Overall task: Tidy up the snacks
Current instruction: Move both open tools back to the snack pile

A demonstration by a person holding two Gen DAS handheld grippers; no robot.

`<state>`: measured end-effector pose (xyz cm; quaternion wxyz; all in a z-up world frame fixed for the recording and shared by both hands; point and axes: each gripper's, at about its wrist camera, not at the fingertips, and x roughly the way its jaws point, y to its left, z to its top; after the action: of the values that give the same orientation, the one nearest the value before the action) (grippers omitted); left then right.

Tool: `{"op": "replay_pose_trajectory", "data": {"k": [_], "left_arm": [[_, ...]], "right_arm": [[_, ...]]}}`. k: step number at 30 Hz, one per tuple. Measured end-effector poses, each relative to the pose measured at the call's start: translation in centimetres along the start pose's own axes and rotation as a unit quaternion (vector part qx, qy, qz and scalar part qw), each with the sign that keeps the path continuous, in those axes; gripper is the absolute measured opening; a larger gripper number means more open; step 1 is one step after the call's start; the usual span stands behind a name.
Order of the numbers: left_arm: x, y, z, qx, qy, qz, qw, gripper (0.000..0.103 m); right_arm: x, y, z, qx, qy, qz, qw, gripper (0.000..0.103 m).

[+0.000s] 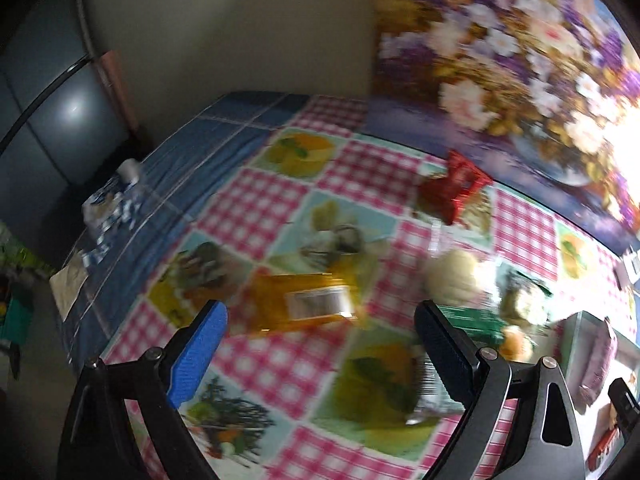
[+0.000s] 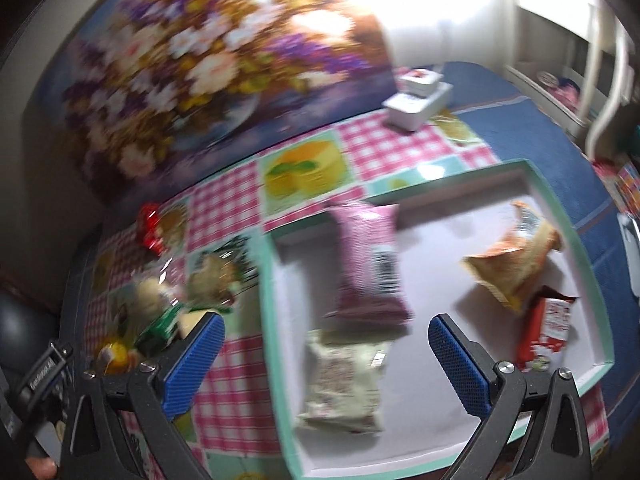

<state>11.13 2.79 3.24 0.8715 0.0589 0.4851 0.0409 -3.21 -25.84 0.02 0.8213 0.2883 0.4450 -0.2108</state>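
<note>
We see our left gripper [image 1: 320,322] with its jaws spread wide and nothing between them, hovering over the checked tablecloth [image 1: 280,364]. Just beyond its fingertips lies an orange snack packet [image 1: 304,304], flat on the cloth, label up. To the right of it, by the right finger, sit a green packet [image 1: 476,320] and a pale round snack [image 1: 450,280], blurred and close together. Farther back a red wrapper [image 1: 456,192] lies near the flowered picture [image 1: 512,60] that leans against the wall.

Our right gripper [image 2: 326,334] also stands open and empty, above a shallow teal-rimmed tray [image 2: 592,280]. Nearest its fingers in the tray lies a pale speckled packet [image 2: 344,384]; touching its far end, a pink packet [image 2: 370,264] stretches toward the tray's far rim. On the right side of the tray rest a red-and-white packet [image 2: 550,324] and, just behind it, an orange crinkled bag [image 2: 516,256]. Left of the tray, loose snacks [image 2: 200,280] still lie on the cloth. Beyond the tray, a white box [image 2: 416,104] stands near the picture.
</note>
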Motion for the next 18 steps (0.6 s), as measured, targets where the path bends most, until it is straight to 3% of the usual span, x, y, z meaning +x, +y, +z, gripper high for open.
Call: {"op": "replay_pose_trajectory", "data": {"k": [8,18], "left_arm": [[3.2,5.0,-0.5,-0.054,0.039,0.0,0.9978,0.095],[6.7,6.9,-0.2,-0.079,0.068,-0.031,0.9941,0.095]], "right_arm": [[1.8,7.2,-1.7,-0.074,0.028,0.029,0.996,0.103],[4.9,12.7,-3.6,-0.121,0.063,0.046,0.99,0.103]]}}
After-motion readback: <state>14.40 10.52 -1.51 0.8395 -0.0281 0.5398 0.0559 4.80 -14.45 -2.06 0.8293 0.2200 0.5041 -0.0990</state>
